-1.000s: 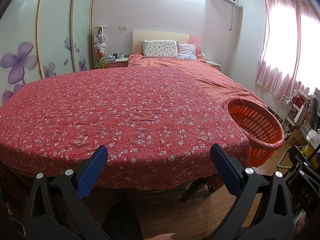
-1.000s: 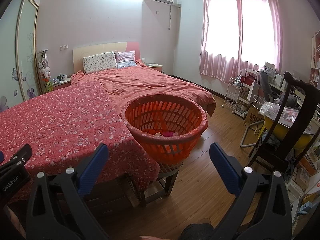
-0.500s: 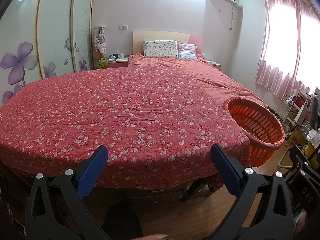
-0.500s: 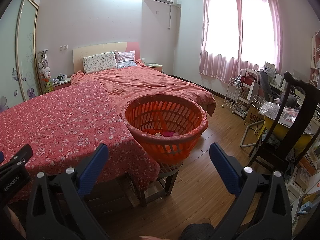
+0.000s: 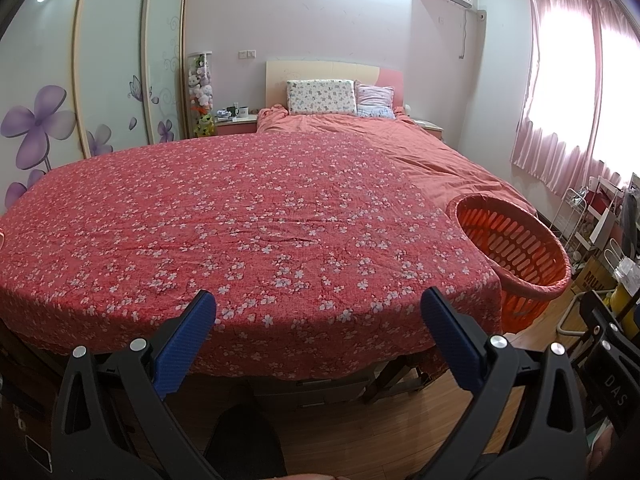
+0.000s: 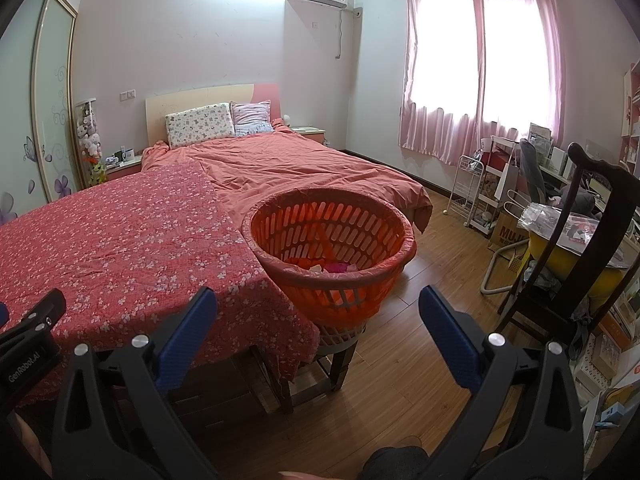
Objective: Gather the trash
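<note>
Nothing is changing across the last second: both grippers are idling, jaws apart and empty.

Left wrist view: the left gripper [image 5: 318, 322] is facing the bare floral cloth [image 5: 248, 232], with the orange basket [image 5: 510, 250] at the cloth's right edge. Right wrist view: the right gripper [image 6: 316, 320] is hovering before that basket [image 6: 332, 256], trash [image 6: 332, 269] lying inside; collecting looks finished.

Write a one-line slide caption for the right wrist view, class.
Open right claw faces an orange basket holding scraps, beside the floral cloth.
</note>
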Tool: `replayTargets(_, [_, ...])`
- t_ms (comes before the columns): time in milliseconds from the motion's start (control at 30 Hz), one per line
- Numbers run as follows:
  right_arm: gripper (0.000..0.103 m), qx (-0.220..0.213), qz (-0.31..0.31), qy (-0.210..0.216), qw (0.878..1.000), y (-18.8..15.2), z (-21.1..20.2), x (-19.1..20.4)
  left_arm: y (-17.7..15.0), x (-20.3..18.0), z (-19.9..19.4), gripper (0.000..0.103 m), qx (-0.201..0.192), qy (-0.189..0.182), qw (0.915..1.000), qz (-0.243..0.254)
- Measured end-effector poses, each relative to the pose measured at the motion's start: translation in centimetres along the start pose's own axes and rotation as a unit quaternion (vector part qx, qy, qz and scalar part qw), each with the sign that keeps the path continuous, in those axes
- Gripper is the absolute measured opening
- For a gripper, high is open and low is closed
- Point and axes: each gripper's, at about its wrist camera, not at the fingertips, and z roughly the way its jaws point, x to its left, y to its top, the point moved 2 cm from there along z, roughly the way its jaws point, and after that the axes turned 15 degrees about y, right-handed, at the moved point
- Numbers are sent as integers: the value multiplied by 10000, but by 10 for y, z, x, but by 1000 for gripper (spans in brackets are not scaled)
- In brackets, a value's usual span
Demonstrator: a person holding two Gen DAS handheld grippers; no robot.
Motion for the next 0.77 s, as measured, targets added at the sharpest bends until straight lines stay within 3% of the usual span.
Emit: replayTargets(767, [99, 21, -8, 8, 10000, -3, 1, 3, 1, 4, 1, 101, 9, 13, 10000, 14])
